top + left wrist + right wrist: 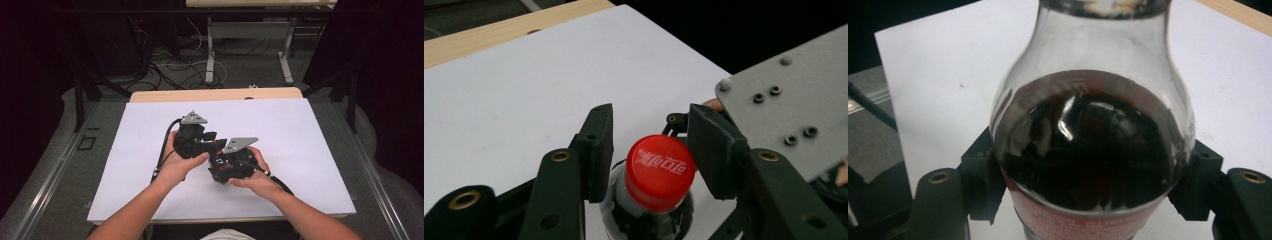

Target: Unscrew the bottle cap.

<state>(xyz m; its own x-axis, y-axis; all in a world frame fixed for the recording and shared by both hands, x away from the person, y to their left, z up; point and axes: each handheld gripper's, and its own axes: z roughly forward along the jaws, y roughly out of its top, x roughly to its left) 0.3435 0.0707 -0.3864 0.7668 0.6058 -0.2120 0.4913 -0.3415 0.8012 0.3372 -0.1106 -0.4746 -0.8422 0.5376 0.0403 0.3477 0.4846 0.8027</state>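
Near the desk's (300, 130) front, gripped in right tongs (1088, 185) by the body: a cola bottle (1093, 150), both pads touching. Just above, left tongs (651, 150) parted around its red cap (659, 170), narrow gaps remaining.

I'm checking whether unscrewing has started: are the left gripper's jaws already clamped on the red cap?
No: in the left gripper view the left gripper stands open, with a gap showing between each jaw and the red cap.
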